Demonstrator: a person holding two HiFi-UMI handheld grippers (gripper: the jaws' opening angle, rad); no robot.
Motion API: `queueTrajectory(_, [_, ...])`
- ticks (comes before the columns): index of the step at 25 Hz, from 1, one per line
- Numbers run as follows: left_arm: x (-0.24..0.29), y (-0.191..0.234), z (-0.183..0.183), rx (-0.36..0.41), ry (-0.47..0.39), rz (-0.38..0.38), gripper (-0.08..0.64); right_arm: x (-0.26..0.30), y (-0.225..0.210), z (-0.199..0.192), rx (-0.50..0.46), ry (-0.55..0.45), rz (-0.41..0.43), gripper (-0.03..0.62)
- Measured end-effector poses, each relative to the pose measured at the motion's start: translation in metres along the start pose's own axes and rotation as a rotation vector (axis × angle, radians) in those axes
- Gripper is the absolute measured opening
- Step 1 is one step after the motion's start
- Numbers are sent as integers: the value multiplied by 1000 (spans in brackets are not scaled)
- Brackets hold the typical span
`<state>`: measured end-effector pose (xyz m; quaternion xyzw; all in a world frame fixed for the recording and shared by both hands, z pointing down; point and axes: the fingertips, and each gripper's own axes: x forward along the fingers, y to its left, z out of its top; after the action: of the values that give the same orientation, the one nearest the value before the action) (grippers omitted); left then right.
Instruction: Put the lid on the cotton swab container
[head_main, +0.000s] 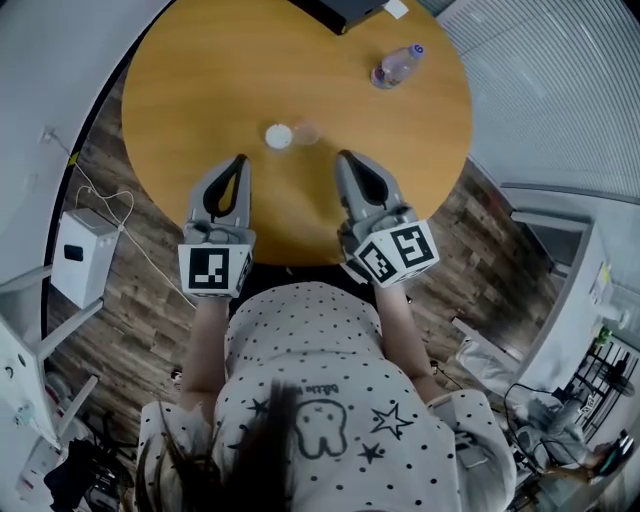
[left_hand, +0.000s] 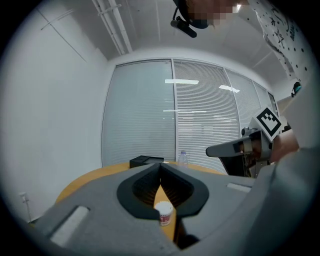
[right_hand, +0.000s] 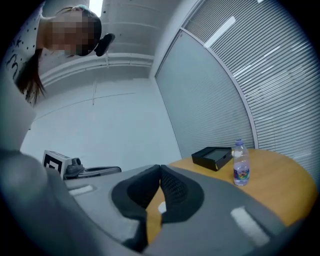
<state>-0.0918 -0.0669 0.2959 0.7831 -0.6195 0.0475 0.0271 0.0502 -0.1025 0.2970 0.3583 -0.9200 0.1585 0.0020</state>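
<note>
Cotton swab container (head_main: 278, 136) stands near the middle of the table (head_main: 180, 90), showing a white top. A faint clear round thing lies just beside its right side. I take that to be the lid (head_main: 305, 132), though it is too pale to be sure.

The left hand-held gripper (head_main: 240, 160) and the right hand-held gripper (head_main: 343, 158) hang over the table's near edge, one on either side of the pair. Both have their jaws pressed together with nothing in them. In the left gripper view the container shows low in the gap beneath the closed tips, well lined up.

The step in hand looks like the reach. To do it well, both sets of jaws should spread before they arrive. The right one is nearer the lid, so it should take the lid by its rim, and lightly, since thin clear plastic can flex or skid on smooth wood. The left should steady the container low on its wall so it cannot tip. The water bottle (head_main: 397, 66) and black box (head_main: 345, 10) sit toward the far edge, out of the way.
</note>
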Motion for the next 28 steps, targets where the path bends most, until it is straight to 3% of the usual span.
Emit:
queueTrajectory(18, [20, 7, -25, 60, 75, -122, 15, 3, -20, -13, 33, 22, -113, 3])
queueTrajectory(20, [24, 7, -30, 70, 93, -155, 103, 7, -23, -14, 33, 21, -122, 3])
queueTrajectory(28, [46, -6, -66, 103, 151, -281, 149, 23, -38, -39, 59, 70, -150, 3])
